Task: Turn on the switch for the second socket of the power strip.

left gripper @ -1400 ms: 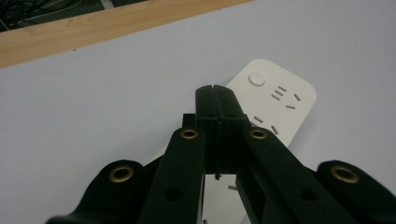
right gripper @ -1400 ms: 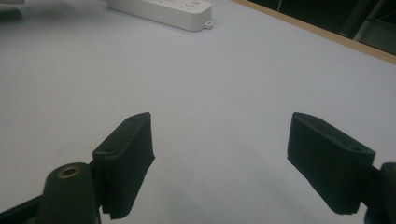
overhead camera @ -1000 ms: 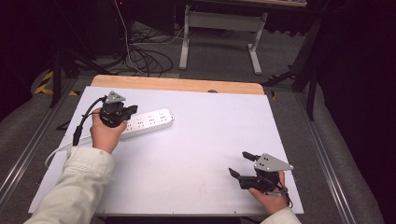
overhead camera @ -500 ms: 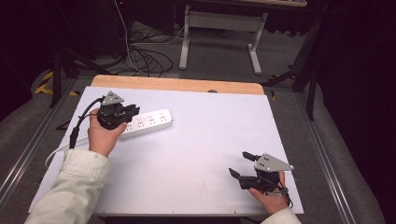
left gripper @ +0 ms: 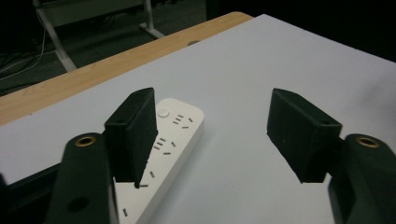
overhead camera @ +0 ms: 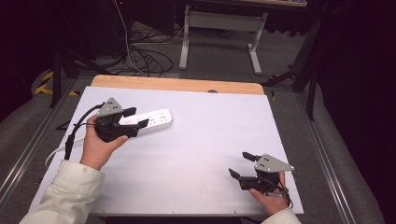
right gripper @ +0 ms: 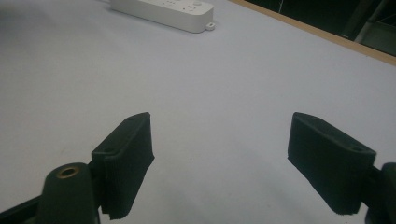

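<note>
Item: white power strip (overhead camera: 150, 121), lying flat on the desk (overhead camera: 201, 140), left of centre toward the far edge, its cord running off the left side.

Risks, judged:
- Left gripper (overhead camera: 133, 117) hovers over the strip's near end; one jaw hangs just above the sockets in the left gripper view. A careless sideways sweep could knock the strip askew or push it toward the wooden edge.
- The gripper's own black cable (overhead camera: 77, 130) trails beside the strip's cord; the two could tangle and drag the strip.

Jaws:
- Left gripper: jaws have just been opening and stand wide apart, released; nothing between them but bare desk. The strip (left gripper: 173, 140) lies under the left jaw, contact not evident.
- Right gripper (overhead camera: 239, 164): near right corner, well apart from the strip (right gripper: 163, 10). Jaws spread, holding nothing, desk surface between them.
</note>
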Motion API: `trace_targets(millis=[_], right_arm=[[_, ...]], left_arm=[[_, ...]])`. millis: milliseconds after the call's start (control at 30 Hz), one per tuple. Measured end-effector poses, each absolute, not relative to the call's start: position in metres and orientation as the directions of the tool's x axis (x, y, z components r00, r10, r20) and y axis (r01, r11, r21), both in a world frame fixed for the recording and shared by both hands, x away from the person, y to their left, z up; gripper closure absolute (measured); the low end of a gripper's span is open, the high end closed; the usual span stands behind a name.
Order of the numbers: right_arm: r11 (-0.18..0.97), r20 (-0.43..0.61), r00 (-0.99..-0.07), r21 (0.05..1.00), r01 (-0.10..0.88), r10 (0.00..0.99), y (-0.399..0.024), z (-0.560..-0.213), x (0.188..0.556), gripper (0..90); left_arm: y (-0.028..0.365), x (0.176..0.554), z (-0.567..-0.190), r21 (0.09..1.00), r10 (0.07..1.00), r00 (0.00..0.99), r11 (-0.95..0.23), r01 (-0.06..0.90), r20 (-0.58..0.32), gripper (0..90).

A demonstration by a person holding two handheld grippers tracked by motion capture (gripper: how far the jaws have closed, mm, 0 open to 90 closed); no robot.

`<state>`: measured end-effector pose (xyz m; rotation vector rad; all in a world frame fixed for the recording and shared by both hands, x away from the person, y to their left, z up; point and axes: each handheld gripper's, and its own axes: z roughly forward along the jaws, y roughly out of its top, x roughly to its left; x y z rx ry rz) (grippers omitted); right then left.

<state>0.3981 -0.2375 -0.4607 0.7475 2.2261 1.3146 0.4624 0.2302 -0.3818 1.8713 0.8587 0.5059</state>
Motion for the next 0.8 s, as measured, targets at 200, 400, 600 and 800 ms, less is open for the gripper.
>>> trace_targets(millis=[200,400,600,800], right_arm=[[0.398,-0.097,-0.754,0.888,0.228,0.649,-0.237,-0.461,0.397,21.1],[0.414,-0.106,-0.765,0.883,0.22,0.635,-0.236,-0.461,0.397,17.3],[0.407,-0.093,-0.771,0.885,0.226,0.63,-0.237,-0.461,0.397,15.8],[0.415,-0.08,-0.785,0.879,0.235,0.615,-0.237,-0.461,0.397,11.4]], left_arm=[[0.235,0.441,-0.376,0.903,0.722,0.692,-0.282,0.323,-0.022,31.2],[0.241,0.419,-0.377,0.916,0.713,0.701,-0.282,0.286,0.001,24.5],[0.244,0.402,-0.386,0.921,0.689,0.724,-0.281,0.271,-0.003,19.7],[0.248,0.39,-0.4,0.928,0.665,0.746,-0.252,0.275,-0.041,12.9]])
